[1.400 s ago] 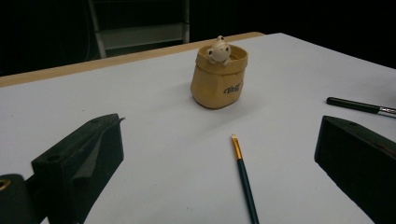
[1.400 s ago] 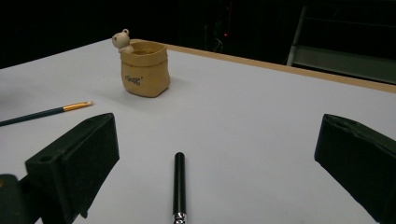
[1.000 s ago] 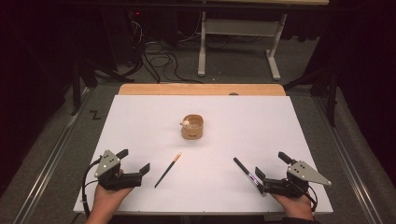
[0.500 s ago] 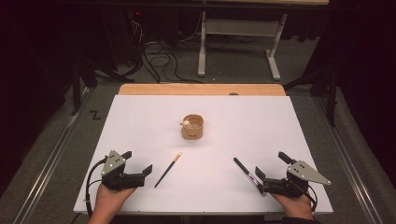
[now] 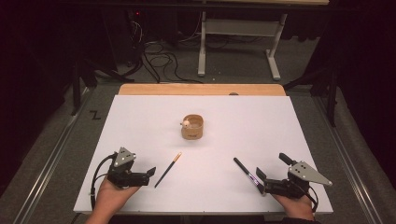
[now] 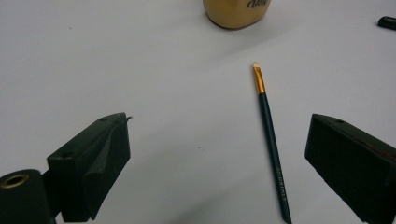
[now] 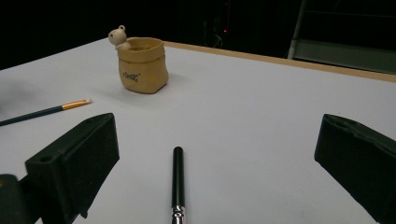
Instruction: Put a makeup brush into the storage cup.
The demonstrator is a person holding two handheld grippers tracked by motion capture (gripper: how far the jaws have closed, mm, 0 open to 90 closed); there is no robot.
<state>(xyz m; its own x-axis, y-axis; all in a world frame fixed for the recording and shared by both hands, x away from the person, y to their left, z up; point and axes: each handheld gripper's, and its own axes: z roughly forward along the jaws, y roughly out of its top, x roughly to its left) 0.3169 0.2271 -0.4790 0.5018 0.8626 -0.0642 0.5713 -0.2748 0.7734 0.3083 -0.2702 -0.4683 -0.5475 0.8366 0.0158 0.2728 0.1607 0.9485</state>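
High view puts the thin brush (image 5: 168,169) flat on the white table (image 5: 140,121), slanted, its pale tip and gold ferrule pointing up toward the middle and its dark handle end lying just beside the left gripper (image 5: 150,171). Seen from the left gripper view, that brush (image 6: 270,135) lies between the two black jaws, nearer the right-hand one, touching neither; its lower end is cut off at the bottom edge, and the lettering on the handle is too small to read. Those jaws stand wide apart and hold nothing. Farther across the table, the black pen (image 5: 246,172) lies slanted as well, its lower end reaching the right gripper (image 5: 259,180), whose jaws are likewise spread with nothing between the pads but the pen (image 7: 177,182) lying on the table; its lower part runs out of the right gripper view. Beyond both stands the small tan pot (image 5: 192,127) with a little bear figure on its rim, well apart from brush and pen; in the left gripper view the pot (image 6: 236,11) is cropped by the top edge. Against the frame half a second back, the left gripper has edged a little closer to the brush, while the right one, pen and pot lie as before.
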